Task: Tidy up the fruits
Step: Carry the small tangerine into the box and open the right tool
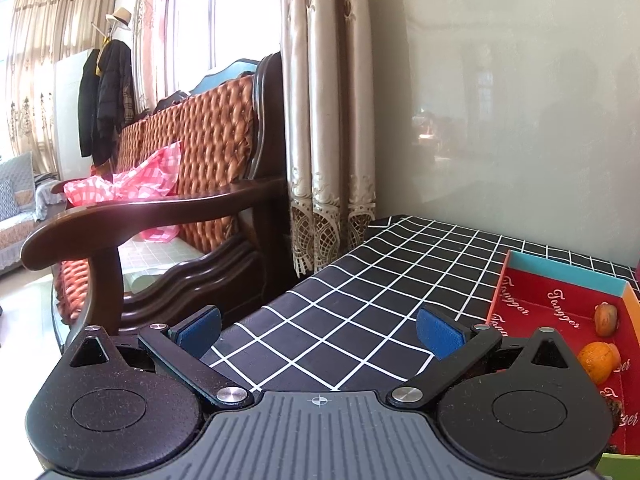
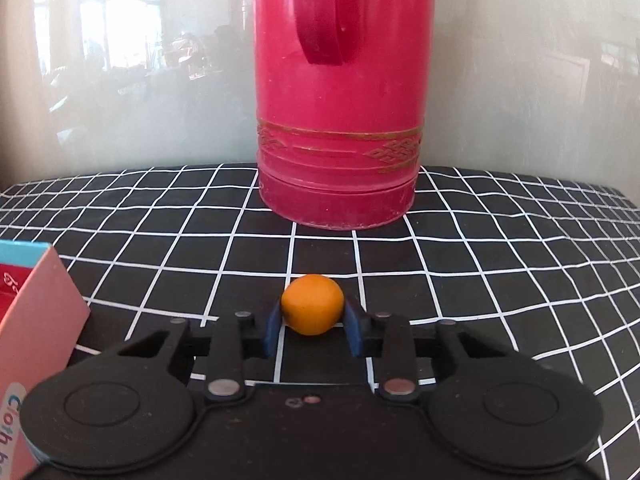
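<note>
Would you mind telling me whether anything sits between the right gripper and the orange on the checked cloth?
Nothing visible does: the right gripper already has its fingers on either side of the orange. The red flask stands behind it, and the box lies off to the left.

Sunlit window [image 1: 192,20] with beige curtains [image 1: 328,120], brown tufted wooden sofa [image 1: 192,152] and glossy grey wall [image 1: 500,120] beyond the checked table [image 1: 360,300].

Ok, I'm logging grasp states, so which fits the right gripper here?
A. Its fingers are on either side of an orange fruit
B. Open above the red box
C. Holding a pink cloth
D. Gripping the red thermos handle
A: the right gripper has its blue fingers against both sides of the orange fruit, in front of the red thermos.
</note>
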